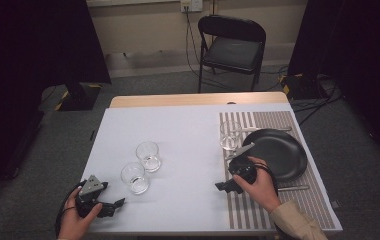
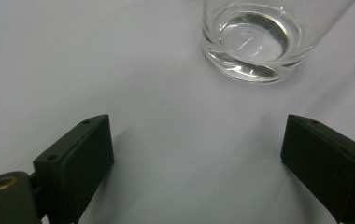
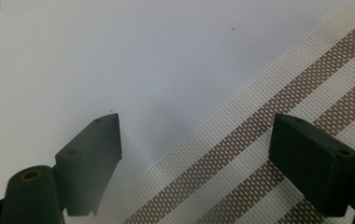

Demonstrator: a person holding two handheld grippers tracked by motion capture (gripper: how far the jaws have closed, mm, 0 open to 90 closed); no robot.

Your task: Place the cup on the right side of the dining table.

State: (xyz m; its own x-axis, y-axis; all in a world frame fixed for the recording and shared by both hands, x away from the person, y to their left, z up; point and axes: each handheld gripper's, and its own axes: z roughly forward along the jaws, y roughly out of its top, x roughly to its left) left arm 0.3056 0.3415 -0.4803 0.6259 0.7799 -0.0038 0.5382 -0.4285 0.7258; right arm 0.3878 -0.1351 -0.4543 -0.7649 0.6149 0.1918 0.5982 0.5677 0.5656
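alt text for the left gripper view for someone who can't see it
An open left gripper, its two black jaws set wide apart, hovers over a white table. Just ahead stands an empty clear drinking glass, its thick base visible.

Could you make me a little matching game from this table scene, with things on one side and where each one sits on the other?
Things:
1. black plate
2. glass by the plate
3. left gripper
4. right gripper

Places:
A. at the near left corner of the white tabletop, open, pointing toward two empty glasses
B. on the striped placemat, at its right side
C. over the left edge of the striped placemat, open, with nothing between its fingers
D. on the striped placemat, just left of the black plate

Pairs: 1-B, 2-D, 3-A, 4-C
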